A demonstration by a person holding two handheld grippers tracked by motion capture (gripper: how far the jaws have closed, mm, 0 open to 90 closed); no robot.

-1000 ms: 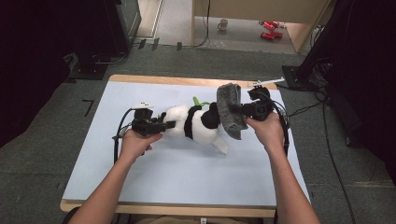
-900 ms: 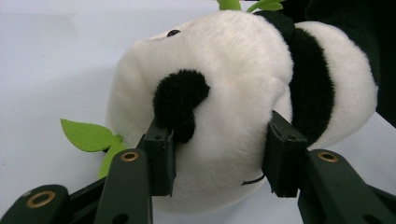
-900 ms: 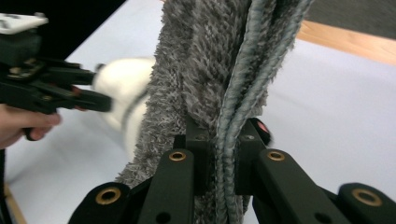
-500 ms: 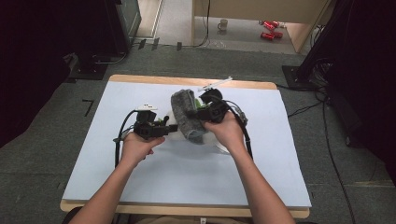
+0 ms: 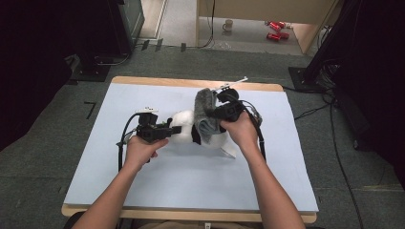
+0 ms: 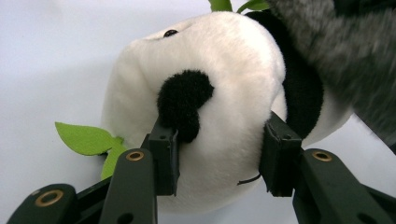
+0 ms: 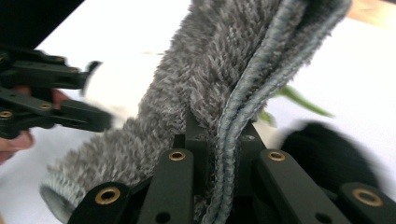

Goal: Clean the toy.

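1. In the high view the grey fuzzy cloth (image 5: 204, 117) hangs over the middle of the panda plush (image 5: 184, 129), hiding most of its body; only the white head end and a strip of black show.
2. In the left gripper view the panda's lower body is cut off by the cloth at the right edge, and the green felt leaves (image 6: 88, 140) are partly tucked behind the head.
3. The right gripper view is blurred at its edges; the dark shape at lower right is too soft to make out.
4. No brand, label or writing can be read anywhere.
5. The left gripper (image 5: 165, 130) lies level, pointing right, its jaws pressed into the 2 sides of the panda's head, having just been closing on it.
6. The right gripper (image 5: 212, 114) points left, its jaws pinched tight on the cloth's folded edge.
7. The panda lies mid-table (image 5: 143, 200), between both hands.
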